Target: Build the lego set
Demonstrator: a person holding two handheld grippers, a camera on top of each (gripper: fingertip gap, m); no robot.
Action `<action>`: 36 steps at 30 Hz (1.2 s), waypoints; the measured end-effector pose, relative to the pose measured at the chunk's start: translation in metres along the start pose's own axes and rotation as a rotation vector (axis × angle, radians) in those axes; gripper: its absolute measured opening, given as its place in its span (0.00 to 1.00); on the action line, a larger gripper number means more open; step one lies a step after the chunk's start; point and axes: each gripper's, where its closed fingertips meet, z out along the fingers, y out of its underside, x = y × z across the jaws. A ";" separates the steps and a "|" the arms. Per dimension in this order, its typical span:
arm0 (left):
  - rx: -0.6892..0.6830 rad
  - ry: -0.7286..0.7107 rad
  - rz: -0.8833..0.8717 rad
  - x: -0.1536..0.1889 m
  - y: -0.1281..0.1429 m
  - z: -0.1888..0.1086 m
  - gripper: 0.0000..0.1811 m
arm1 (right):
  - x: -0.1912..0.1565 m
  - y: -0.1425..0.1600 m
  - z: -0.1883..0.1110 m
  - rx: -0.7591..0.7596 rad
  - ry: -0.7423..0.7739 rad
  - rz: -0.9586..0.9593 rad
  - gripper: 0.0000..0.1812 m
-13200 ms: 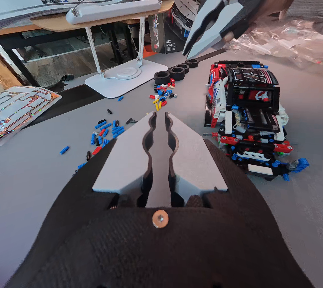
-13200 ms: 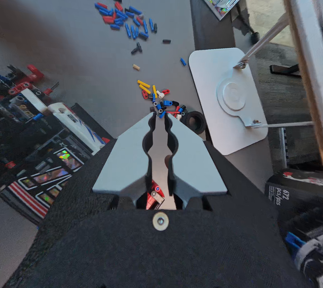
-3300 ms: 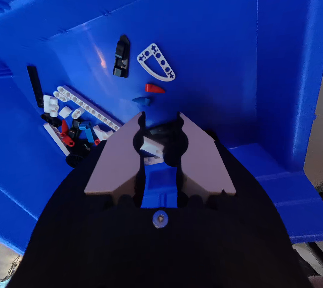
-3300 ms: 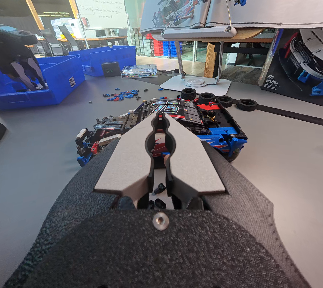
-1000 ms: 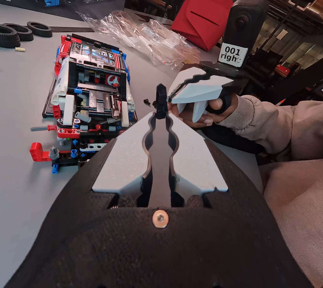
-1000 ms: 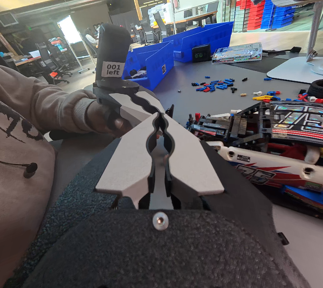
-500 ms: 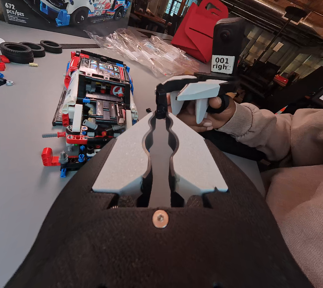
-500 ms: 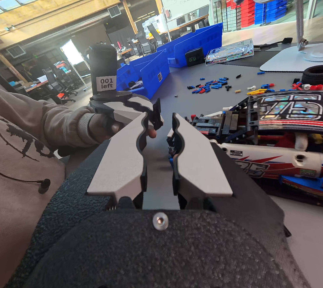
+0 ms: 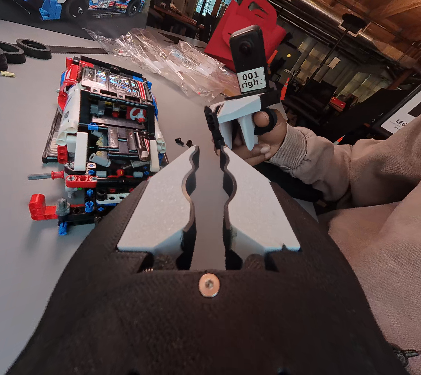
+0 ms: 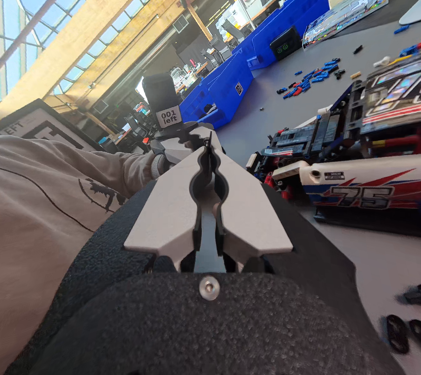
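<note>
The right gripper [image 10: 208,150] clenches a thin black piece [image 9: 213,128], mostly hidden between its jaws; the left gripper [image 9: 209,151] is released, near the car [image 9: 107,127] on the tabletop [image 9: 20,113].

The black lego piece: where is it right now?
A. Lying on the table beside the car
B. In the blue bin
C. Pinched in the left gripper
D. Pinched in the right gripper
D: the right gripper is shut on the black lego piece, while the left gripper stands open and empty.
</note>
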 end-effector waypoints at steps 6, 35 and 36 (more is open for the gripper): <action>-0.094 0.156 -0.095 0.007 0.008 -0.008 0.10 | -0.005 0.030 0.005 -0.179 -0.032 0.026 0.00; 0.043 0.141 0.070 0.014 -0.020 -0.021 0.05 | -0.026 0.008 0.019 -0.058 0.561 -1.679 0.04; 0.049 0.141 0.107 0.016 -0.022 -0.023 0.05 | -0.030 0.004 0.017 -0.020 0.529 -1.602 0.07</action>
